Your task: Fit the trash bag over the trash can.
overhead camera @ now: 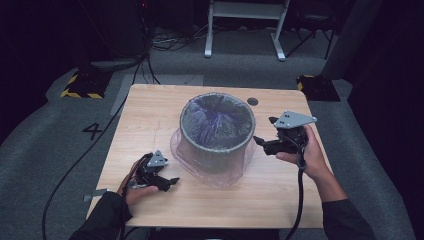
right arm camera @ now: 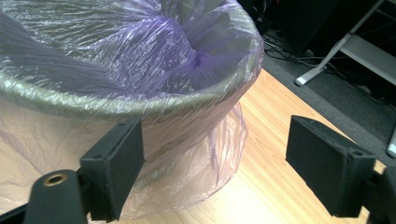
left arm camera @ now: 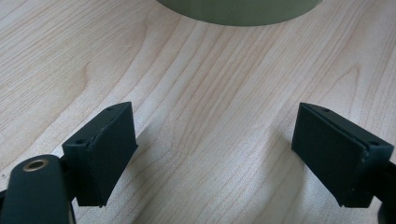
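Note:
A grey-green bin [overhead camera: 217, 131] stands mid-table, lined with a thin purple plastic bag [overhead camera: 218, 117] whose skirt hangs over the rim and spreads onto the wood. My right gripper [overhead camera: 262, 142] hovers just right of the bin at rim height, open, its jaws pointing at the bag-covered wall [right arm camera: 187, 126]; nothing lies between its pads [right arm camera: 119, 161]. My left gripper [overhead camera: 172, 183] rests low on the table at the bin's near left, open, with only bare wood between its pads [left arm camera: 109, 149]. The bin's base [left arm camera: 238, 11] sits ahead of it.
The light wooden table [overhead camera: 150, 120] has a small round hole [overhead camera: 252, 101] at its back right. Grey carpet, cables and a white frame's legs [overhead camera: 245, 30] lie beyond the far edge. Black-and-yellow striped floor blocks [overhead camera: 82, 86] sit at both far corners.

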`<state>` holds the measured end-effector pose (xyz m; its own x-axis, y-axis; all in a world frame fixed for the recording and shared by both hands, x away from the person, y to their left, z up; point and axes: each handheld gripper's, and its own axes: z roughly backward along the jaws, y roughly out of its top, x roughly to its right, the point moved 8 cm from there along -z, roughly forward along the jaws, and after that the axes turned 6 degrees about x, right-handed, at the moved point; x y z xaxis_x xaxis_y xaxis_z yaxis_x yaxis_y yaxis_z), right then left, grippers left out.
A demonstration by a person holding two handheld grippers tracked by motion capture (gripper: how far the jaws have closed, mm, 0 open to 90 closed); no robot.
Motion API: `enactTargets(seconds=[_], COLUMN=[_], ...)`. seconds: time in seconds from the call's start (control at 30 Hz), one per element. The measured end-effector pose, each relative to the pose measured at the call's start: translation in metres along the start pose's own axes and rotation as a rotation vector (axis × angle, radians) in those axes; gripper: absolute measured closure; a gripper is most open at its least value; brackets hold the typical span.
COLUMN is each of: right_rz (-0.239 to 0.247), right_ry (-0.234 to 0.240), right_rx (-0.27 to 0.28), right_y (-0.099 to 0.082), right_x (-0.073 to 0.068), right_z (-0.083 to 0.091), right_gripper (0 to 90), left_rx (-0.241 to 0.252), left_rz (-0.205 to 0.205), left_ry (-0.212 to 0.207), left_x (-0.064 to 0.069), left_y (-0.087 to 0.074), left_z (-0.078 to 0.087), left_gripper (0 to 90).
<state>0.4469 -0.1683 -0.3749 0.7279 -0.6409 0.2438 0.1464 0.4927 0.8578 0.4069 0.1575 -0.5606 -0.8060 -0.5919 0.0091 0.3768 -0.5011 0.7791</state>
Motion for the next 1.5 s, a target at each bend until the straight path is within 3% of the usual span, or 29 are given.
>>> enactTargets(seconds=[0.47, 1.1, 1.5], right_rz=[0.003, 0.004, -0.024], right_ry=[0.025, 0.057, 0.068], right_rx=[-0.046, -0.14, -0.173], right_y=[-0.02, -0.061, -0.08], right_x=[-0.009, -0.02, -0.022], right_z=[-0.011, -0.031, -0.036], right_gripper=[19.6, 19.8, 19.8], left_rx=[0.0, 0.0, 0.0], left_rz=[0.0, -0.001, 0.0], left_ry=[0.0, 0.0, 0.0], left_x=[0.0, 0.0, 0.0], left_y=[0.0, 0.0, 0.0], left_z=[0.0, 0.0, 0.0], left_gripper=[13.3, 13.3, 13.3])
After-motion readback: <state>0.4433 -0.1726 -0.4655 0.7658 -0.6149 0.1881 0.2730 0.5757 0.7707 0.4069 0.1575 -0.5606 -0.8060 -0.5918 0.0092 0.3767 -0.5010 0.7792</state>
